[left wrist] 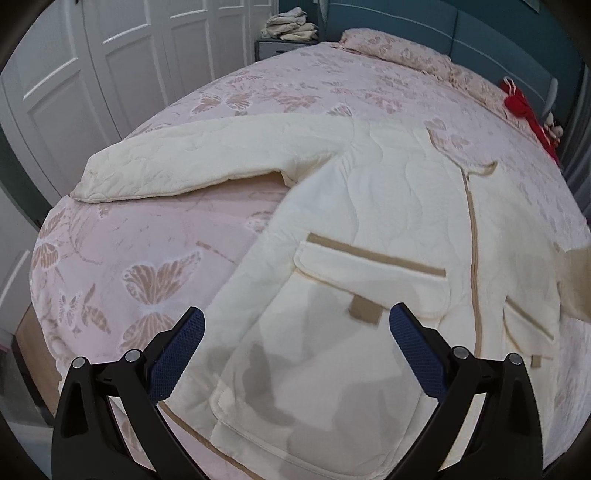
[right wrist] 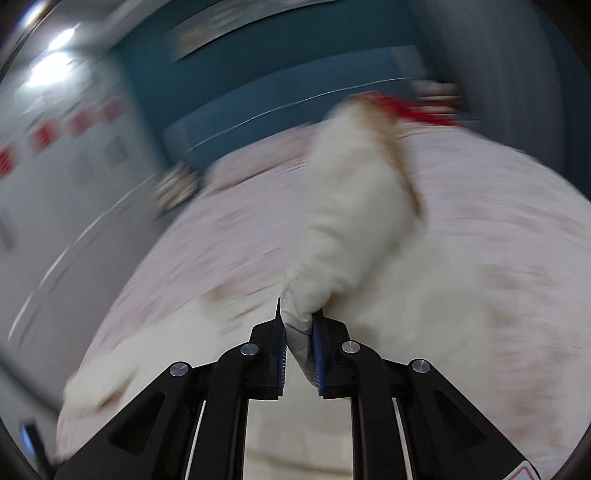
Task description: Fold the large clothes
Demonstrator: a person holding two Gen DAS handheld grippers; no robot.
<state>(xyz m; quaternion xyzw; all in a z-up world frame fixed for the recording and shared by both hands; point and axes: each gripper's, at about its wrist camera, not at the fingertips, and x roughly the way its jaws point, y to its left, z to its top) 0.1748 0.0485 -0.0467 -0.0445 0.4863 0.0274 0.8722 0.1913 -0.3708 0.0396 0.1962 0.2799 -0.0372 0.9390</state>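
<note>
Jacket is lying front-up across the bed, cream quilted, zip running down the middle, hem hanging at the near edge, collar pointing toward the pillow end. One sleeve is lying spread out toward the bed's left edge; the other sleeve is being lifted clear of the bedspread.

Right gripper is pinching the cuff end of that raised sleeve, jaws nearly closed with the fabric squeezed between the blue pads. View is heavily motion-blurred, so how much cloth sits in the grip is hard to tell.

Left gripper is hovering wide open over the lower front panel near the flap pocket, gripping nothing.

Step in hand looks like folding the right sleeve across the chest. To do it well: carry the cuff in a low arc over the zip line, keeping the sleeve untwisted and taut enough not to bunch at the shoulder. Left gripper could press the body panel down near the pocket so the jacket is not dragging sideways. Quilted padding is bulky and will likely spring back, so lay it flat before releasing.

Red item and folded pile are sitting far off, out of the way.
</note>
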